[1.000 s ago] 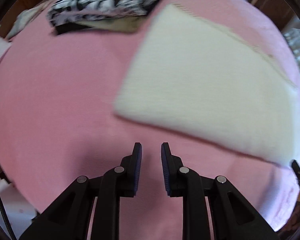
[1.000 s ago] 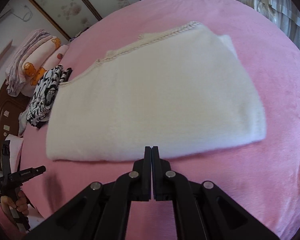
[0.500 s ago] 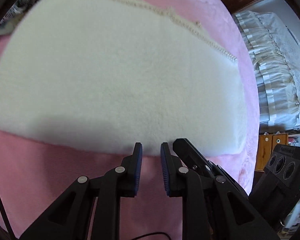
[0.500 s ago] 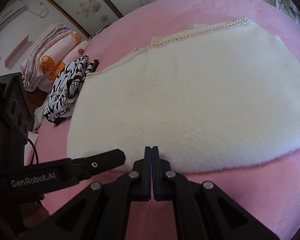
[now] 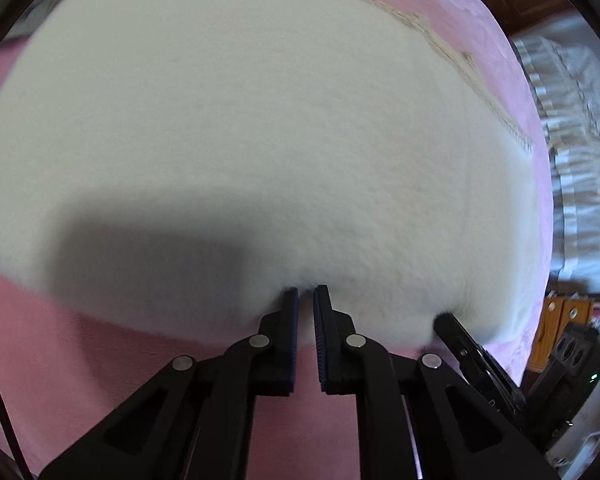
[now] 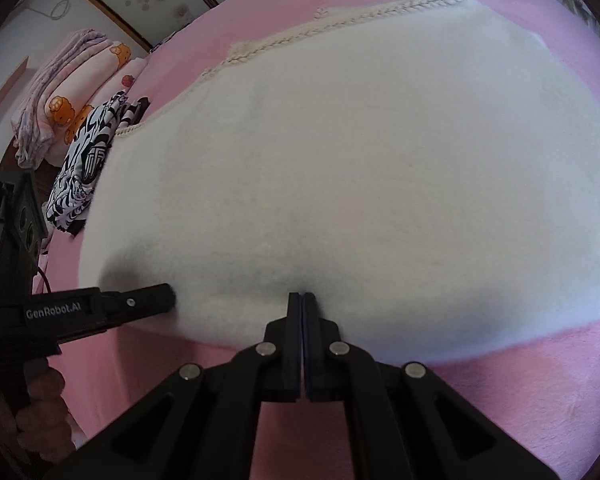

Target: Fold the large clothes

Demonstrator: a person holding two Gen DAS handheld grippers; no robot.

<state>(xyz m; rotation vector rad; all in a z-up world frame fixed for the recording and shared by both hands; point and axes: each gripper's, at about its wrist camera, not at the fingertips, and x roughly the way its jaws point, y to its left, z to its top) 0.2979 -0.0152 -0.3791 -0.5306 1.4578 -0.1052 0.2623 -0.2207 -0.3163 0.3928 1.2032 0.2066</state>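
Spreading across nearly everything you are seeing is the pink bed cover (image 6: 540, 392), and on it the large folded cream fleece garment (image 6: 360, 168) is lying flat, its braided trim (image 6: 340, 26) running along the far edge. The garment's near folded edge is sitting right at the tips of both tools.

You are pointing your left hand-held gripper (image 5: 306, 294) steeply down at that near edge; its jaws are closing and are now almost together, with only a narrow slit showing between the blue pads. The tips are sinking into the fleece pile, but you cannot tell whether any cloth is actually pinched between them.

You are holding your right hand-held gripper (image 6: 302, 298) just beside it along the same edge, its jaws pressed fully together with nothing visible between them, the tips touching the fleece.

Beyond the garment's far left corner, a black-and-white patterned garment (image 6: 86, 160) is lying folded, touching the cream one. Behind it, stacked pink bedding with orange bear prints (image 6: 68, 100) is resting against the wall. Your fingers (image 6: 40, 408) are wrapping the left tool's handle at the lower left of the right wrist view.
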